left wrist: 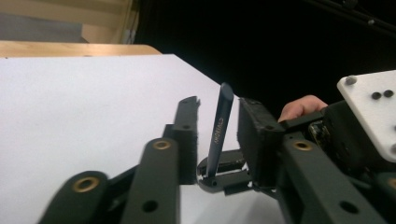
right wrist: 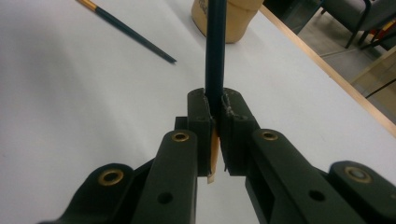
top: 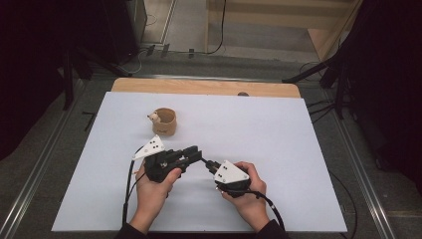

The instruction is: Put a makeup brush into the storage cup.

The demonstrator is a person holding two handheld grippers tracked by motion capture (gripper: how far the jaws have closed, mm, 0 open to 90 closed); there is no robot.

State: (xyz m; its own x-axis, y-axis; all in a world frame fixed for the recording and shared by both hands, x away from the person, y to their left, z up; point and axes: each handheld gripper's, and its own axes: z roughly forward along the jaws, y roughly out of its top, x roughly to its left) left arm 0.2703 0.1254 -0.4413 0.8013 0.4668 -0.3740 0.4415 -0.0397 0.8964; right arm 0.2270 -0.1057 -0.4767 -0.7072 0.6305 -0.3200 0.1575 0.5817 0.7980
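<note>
A dark blue pencil (left wrist: 219, 123) stands between the two grippers at the middle of the white table (top: 278, 149). My right gripper (right wrist: 215, 95) is shut on it near its sharpened end, whose pale wood tip pokes out behind the pads. In the left gripper view the right gripper's jaws (left wrist: 219, 176) hold the pencil from below. My left gripper (left wrist: 218, 101) is open, with the pencil upright in the gap and space showing on both sides. In the high view the left gripper (top: 194, 152) and the right gripper (top: 206, 163) meet tip to tip.
A tan round cup (top: 166, 122) with a small animal figure (top: 154, 118) on its left side stands behind the grippers. A second dark pencil (right wrist: 126, 30) with a gold band lies flat on the table near the cup (right wrist: 238, 18). A wooden edge (top: 204, 87) borders the far side.
</note>
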